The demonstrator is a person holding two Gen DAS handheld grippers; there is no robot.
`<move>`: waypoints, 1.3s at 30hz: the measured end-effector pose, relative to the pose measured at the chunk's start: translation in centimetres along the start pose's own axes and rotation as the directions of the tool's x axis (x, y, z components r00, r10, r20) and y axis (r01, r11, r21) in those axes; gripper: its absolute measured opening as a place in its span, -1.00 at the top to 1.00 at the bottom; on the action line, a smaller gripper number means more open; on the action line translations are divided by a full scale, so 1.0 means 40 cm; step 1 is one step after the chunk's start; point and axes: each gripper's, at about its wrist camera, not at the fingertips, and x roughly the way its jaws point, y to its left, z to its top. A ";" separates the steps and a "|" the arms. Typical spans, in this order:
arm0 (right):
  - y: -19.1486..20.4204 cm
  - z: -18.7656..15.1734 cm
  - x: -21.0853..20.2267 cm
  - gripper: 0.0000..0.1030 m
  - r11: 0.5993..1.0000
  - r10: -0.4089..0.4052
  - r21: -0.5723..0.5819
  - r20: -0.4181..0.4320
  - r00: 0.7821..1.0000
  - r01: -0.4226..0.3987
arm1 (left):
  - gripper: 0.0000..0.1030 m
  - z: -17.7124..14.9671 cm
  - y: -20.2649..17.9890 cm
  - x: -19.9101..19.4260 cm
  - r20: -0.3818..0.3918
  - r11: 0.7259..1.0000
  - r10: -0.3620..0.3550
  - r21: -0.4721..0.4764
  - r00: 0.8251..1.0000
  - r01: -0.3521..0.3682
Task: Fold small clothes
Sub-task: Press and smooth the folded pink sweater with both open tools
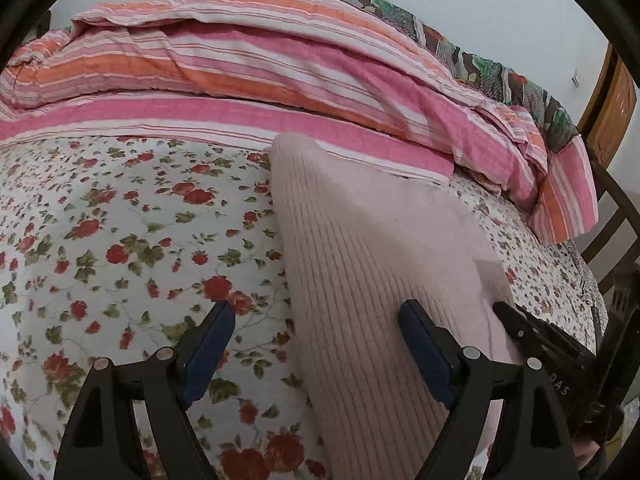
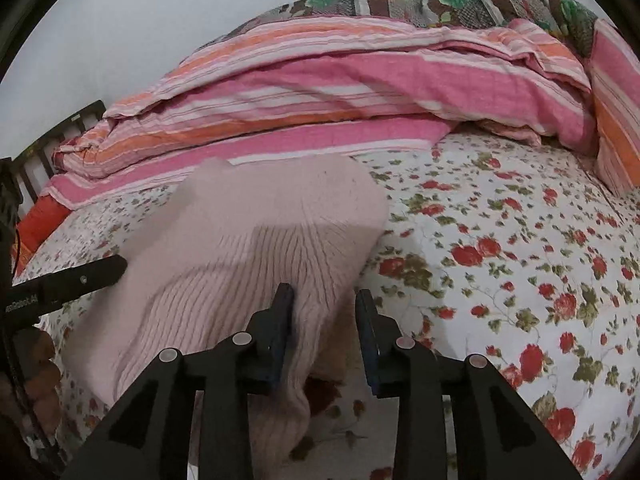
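A pale pink ribbed knit garment [image 1: 372,248] lies on the floral bedsheet [image 1: 120,232]. In the left wrist view my left gripper [image 1: 316,320] is open wide, its jaws straddling the garment's left edge near its near end. The right gripper's finger [image 1: 532,328] shows at the garment's right side. In the right wrist view the garment [image 2: 256,240] is raised and draped over the left finger [image 2: 280,320] of my right gripper [image 2: 324,300], which is open; the cloth hangs down past it. The left gripper's finger [image 2: 80,280] shows at left.
A folded pink and orange striped quilt [image 1: 260,64] lies along the far side of the bed, with a patterned blanket [image 1: 500,68] behind it. A wooden bed frame [image 1: 616,96] stands at the right. A dark slatted headboard [image 2: 48,140] shows at left.
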 end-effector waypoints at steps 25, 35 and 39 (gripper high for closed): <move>0.015 0.063 0.072 -0.03 0.998 -0.052 -0.035 -0.013 0.999 0.051 | -0.77 -0.010 -0.024 0.037 0.034 0.995 0.062 0.081 0.997 -0.065; 0.012 0.068 0.070 -0.05 0.996 -0.057 -0.063 -0.024 0.998 0.056 | -0.72 -0.030 -0.031 -0.013 0.027 0.992 0.074 0.098 0.997 -0.076; 0.001 0.075 0.053 -0.17 0.998 -0.060 -0.027 -0.045 0.997 0.059 | -0.71 -0.050 -0.024 -0.050 0.008 0.994 0.052 0.099 0.999 -0.052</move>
